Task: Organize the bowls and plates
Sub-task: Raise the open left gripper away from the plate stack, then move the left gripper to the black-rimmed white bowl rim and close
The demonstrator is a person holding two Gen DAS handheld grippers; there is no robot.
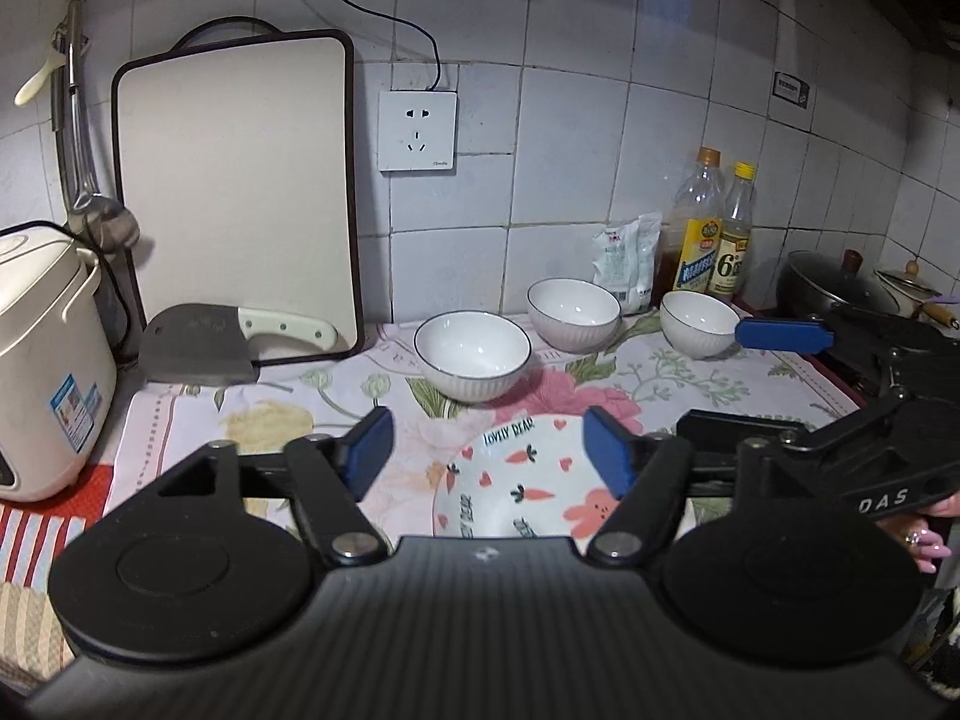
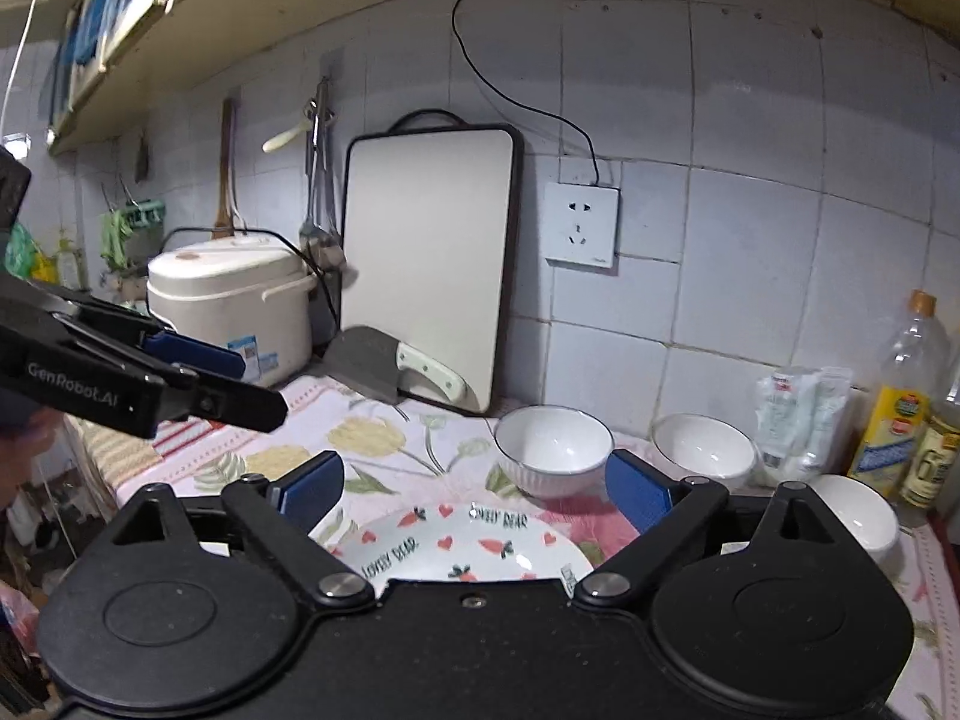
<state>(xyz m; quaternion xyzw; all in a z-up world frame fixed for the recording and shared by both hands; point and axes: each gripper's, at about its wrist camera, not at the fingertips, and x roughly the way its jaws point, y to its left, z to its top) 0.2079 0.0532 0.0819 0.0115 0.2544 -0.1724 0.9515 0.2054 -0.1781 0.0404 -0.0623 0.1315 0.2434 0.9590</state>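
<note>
Both the left tongs (image 1: 489,450) and right tongs (image 2: 474,489) gape empty above the carrot-patterned plate (image 1: 528,480) on the tabletop (image 1: 288,414), three white bowls (image 1: 473,354) behind

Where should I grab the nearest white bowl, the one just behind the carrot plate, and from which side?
Take the nearest white bowl by its thin rim, one finger inside and one outside, probably coming from above on the near side. It stands upright and empty, apart from the other bowls, and its ribbed wall looks too wide to span easily.
</note>
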